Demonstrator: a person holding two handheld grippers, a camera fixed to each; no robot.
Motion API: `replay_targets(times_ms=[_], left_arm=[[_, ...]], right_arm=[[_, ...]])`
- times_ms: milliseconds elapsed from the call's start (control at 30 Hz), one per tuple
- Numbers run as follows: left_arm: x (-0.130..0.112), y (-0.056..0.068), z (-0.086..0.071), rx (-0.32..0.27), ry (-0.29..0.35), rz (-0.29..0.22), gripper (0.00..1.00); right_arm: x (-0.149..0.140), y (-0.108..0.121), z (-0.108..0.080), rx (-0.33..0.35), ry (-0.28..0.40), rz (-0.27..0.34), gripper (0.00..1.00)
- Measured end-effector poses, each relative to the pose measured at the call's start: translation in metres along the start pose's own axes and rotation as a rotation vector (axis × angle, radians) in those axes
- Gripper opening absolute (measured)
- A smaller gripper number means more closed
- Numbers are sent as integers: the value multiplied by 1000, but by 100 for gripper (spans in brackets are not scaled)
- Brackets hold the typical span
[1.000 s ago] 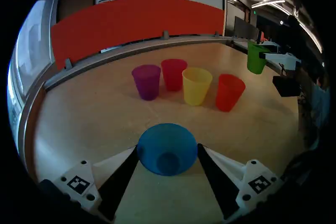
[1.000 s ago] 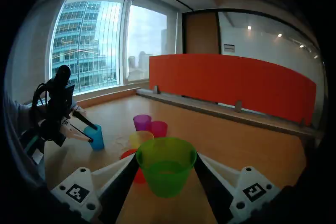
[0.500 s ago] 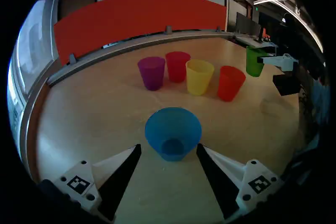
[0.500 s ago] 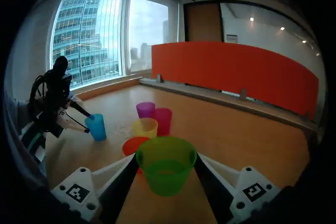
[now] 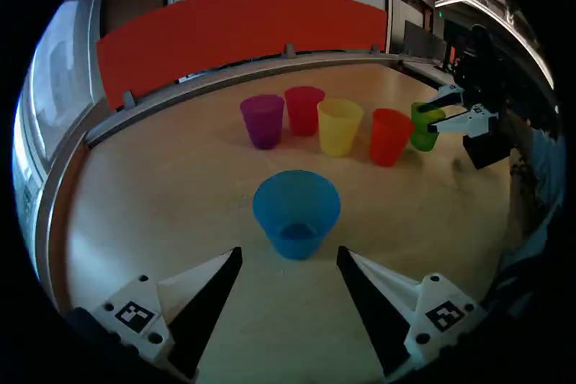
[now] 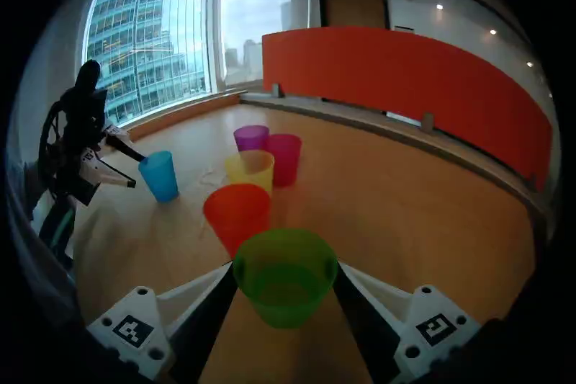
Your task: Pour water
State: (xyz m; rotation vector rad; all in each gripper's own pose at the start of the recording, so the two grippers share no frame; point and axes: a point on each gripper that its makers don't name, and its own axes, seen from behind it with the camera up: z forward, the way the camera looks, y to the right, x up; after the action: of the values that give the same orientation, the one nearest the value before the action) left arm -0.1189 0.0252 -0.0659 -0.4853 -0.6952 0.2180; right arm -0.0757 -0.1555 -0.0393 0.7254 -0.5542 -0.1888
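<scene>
your left gripper (image 5: 288,250) is wide open. the blue cup (image 5: 297,215) stands upright on the wooden table (image 5: 144,197) just ahead of its fingertips and touches neither. your right gripper (image 6: 284,267) clamps the green cup (image 6: 285,290) between both fingers, upright, just beside the orange cup (image 6: 237,215). the yellow cup (image 6: 250,170), red cup (image 6: 284,158) and purple cup (image 6: 251,137) stand clustered beyond it.

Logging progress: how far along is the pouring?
Done: blue cup stands on the table, clear of the open left claw. In hand: right claw grips the green cup, upright beside the orange cup. Left: the pour itself; no cup is tilted.
</scene>
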Motion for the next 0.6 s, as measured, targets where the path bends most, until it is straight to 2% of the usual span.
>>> replay_targets(times_ms=[200, 600], left_arm=[[2, -1, -2, 1, 6, -1, 98], [-1, -1, -4, -5, 6, -13, 98]], right_arm=[[-10, 1, 4, -3, -36, -8, 91], [-16, 0, 1, -11, -41, -29, 92]])
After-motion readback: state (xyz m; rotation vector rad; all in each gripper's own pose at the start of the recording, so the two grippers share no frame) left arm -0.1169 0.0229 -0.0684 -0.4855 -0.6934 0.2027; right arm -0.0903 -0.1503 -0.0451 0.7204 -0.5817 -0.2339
